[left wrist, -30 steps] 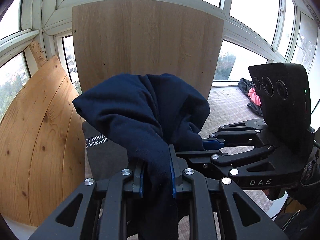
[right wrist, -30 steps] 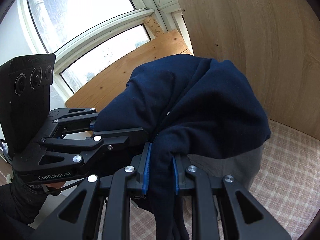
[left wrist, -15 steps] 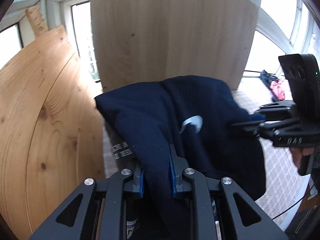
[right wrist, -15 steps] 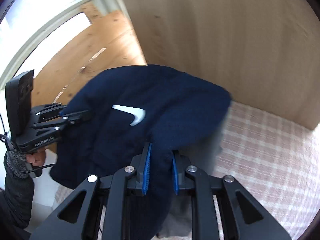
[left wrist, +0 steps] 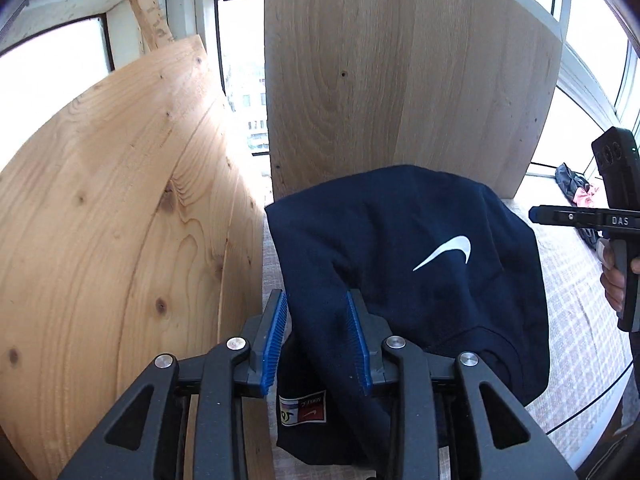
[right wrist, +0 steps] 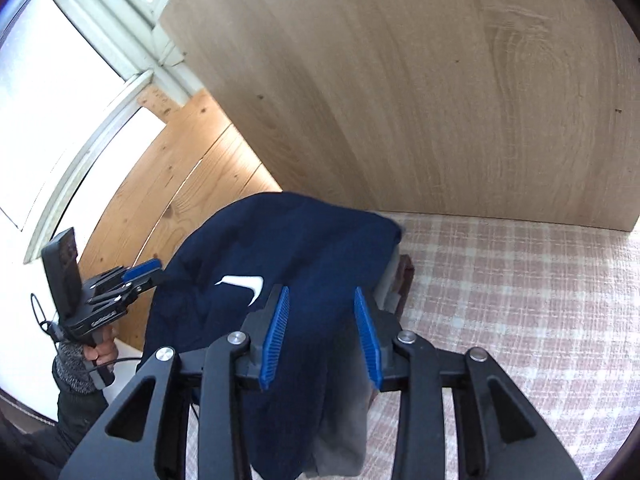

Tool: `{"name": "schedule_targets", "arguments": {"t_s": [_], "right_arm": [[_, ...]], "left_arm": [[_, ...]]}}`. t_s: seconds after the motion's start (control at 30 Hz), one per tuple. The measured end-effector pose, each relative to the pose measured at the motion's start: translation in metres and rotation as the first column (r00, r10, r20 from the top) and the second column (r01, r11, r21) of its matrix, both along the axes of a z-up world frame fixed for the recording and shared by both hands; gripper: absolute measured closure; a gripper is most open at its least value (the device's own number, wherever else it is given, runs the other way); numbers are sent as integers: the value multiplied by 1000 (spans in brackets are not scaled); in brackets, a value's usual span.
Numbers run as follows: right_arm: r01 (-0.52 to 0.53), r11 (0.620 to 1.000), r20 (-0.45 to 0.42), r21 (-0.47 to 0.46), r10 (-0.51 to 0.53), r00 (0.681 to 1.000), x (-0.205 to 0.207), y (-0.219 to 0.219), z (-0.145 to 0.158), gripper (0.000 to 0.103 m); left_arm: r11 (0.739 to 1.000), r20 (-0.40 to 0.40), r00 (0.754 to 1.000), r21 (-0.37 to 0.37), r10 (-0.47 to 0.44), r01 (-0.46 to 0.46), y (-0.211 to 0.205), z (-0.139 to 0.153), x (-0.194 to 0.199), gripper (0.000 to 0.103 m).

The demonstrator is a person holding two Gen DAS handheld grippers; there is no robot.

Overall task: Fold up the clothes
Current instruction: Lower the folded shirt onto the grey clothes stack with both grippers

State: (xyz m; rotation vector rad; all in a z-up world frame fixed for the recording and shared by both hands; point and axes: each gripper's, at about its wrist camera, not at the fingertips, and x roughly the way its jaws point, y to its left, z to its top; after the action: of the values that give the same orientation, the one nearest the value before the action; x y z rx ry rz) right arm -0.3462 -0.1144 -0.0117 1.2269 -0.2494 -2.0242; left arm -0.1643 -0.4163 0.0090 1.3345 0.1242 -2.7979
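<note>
Lowered from mid-air, navy sweatshirt now lies spread; left hand-held gripper and right hand-held gripper are opening, pads off the cloth between them; its near hem is cut off.

R tongs opening, navy sweatshirt btwn pads, on checked cloth.

Both grippers, left & right, angled down, jaws opening, cloth between.
</note>
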Motion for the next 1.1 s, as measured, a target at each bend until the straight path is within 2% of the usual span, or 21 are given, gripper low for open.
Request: {"name": "schedule_targets", "arguments": {"t_s": [0.17,0.23,0.27,0.3,0.37,0.4,0.47,0.53,0.63,0.8,0.87,0.97,1.07,1.1], "right_arm": [[8,999,34,43,-9,999,-24,-23,-17,69],[1,992,3,122,-1,1000,-28,-34,-23,69],[12,984,-17,175,-9,1000,-30,-37,-27,69],[20,979,-27,202,-15,1000,-33,-38,-30,69],[40,987,-16,158,-38,999,-33,-29,-25,69],[57,989,-21,134,-55,998,-30,-23,-20,69],[65,994,-36,87,-62,997,-16,-9,-6,68],[51,998,-34,41,-50,998,2,4,4,68],[-4,999,-15,43,4,1000,45,18,0,64],[-74,995,110,68,66,992,119,25,-40,64],[-93,992,144,88,79,986,137,20,-56,64],[-107,990,175,96,89,981,150,14,-70,64],[-124,986,193,111,101,976,156,8,-78,64],[-127,984,192,128,101,976,156,5,-80,64]], "left_arm": [[998,-33,999,-64,16,-18,4,16,-8,74],[999,-32,999,-37,-28,27,7,13,-13,72],[998,-14,999,-44,-44,44,4,5,-19,69],[996,33,999,-83,-25,27,3,-7,-24,69],[986,98,994,-166,41,-24,-2,-24,-27,70],[985,93,994,-163,62,-46,-5,-22,-22,74],[986,30,997,-154,76,-70,-3,-4,-1,74],[984,-27,997,-163,74,-77,3,14,24,69],[987,-74,996,-148,55,-66,15,27,58,65],[998,-34,999,-67,19,-21,26,3,94,65],[1000,-21,1000,-6,-12,11,26,-13,98,65],[997,42,999,72,3,-6,22,-49,93,65],[998,151,987,35,52,-58,20,-81,89,65],[998,161,986,27,51,-56,21,-84,87,65]]}}
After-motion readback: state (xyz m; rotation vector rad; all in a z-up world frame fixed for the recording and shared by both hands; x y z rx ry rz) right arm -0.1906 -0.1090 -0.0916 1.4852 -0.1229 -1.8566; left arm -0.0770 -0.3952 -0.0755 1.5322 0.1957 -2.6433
